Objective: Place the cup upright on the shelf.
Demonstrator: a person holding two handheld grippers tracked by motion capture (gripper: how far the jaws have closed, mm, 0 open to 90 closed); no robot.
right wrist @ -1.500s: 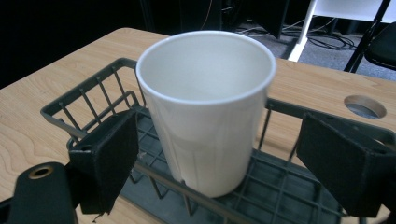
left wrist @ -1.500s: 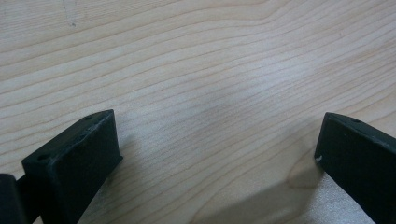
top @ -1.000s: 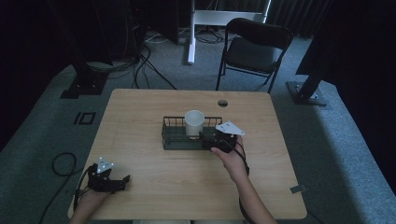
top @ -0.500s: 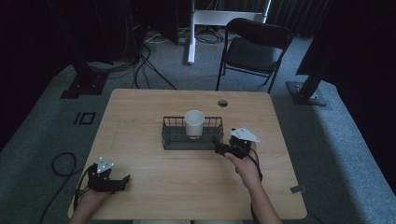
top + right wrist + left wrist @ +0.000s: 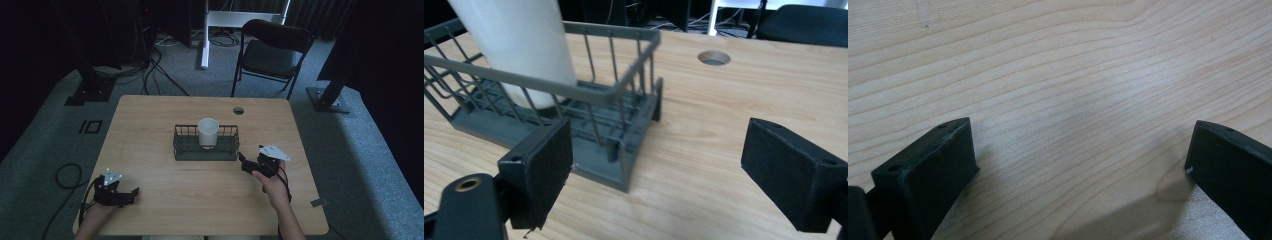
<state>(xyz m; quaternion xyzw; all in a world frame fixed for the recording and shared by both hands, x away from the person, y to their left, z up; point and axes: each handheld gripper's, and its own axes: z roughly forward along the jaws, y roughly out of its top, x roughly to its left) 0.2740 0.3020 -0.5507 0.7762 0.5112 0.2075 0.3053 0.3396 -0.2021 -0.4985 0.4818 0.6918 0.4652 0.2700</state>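
Since the earlier frame, right gripper (image 5: 246,163) has withdrawn from the basket (image 5: 205,149), jaws released. Cup (image 5: 207,133) stands upright inside, ahead-left of it; probably light, crushable paper. Grip mid-wall gently. Left gripper (image 5: 131,193) rests released.

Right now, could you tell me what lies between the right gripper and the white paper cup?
The dark wire basket's end wall; right gripper, white paper cup, right gripper view.

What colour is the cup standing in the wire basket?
White. The cup shows whole in the high view, inside the dark grey basket.
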